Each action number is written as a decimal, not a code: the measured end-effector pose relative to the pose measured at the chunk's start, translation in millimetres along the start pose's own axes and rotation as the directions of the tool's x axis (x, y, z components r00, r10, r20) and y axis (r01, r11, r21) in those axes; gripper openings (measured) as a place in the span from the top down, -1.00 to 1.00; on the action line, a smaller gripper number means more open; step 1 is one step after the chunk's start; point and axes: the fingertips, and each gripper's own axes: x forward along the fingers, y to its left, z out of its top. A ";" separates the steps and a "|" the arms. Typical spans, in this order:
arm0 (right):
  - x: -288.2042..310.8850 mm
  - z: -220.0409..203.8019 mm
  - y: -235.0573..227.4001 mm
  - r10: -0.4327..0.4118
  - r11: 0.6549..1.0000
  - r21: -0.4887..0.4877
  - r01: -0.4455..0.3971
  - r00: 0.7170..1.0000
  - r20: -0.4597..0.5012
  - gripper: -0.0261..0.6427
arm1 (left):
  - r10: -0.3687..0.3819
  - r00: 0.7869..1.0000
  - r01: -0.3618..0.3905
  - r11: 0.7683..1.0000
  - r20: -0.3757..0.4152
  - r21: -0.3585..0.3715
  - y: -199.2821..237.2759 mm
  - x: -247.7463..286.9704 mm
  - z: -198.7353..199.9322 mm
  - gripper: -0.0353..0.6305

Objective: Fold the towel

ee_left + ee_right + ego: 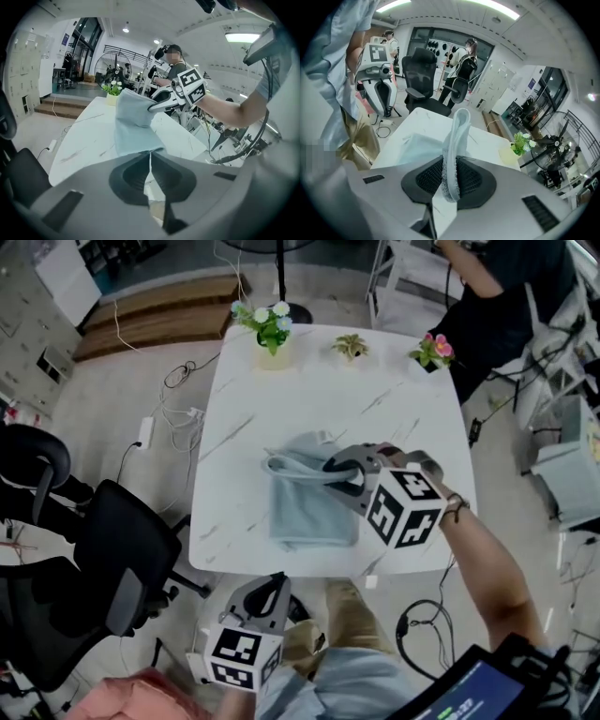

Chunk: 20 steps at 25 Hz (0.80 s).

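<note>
Towel (pixel 309 507) (soft pale-blue terry) hangs looped, pinched in right tongs (pixel 451 161); left tongs (pixel 150 157) closed, empty.

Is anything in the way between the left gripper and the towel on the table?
Nothing visible does. The left gripper, jaws together and empty, is off the near edge of the table; only bare tabletop lies between it and the towel. The right gripper grips a lifted fold farther along.
</note>
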 end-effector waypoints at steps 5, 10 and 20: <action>6.5 -3.5 24.1 -0.084 0.994 -0.070 0.084 0.996 0.001 0.68 | -0.010 1.000 0.011 1.000 -0.015 0.019 -2.9 -3.8 -9.2 0.85; 18.6 -15.5 51.2 -0.129 0.982 -0.146 0.122 0.991 -0.038 0.67 | -0.026 0.999 0.027 0.999 -0.029 0.028 -5.3 -5.4 -20.1 0.85; 43.8 -33.2 82.9 -0.140 0.968 -0.220 0.119 0.987 -0.082 0.66 | -0.046 0.998 0.047 0.998 -0.038 0.031 -3.3 1.5 -22.2 0.85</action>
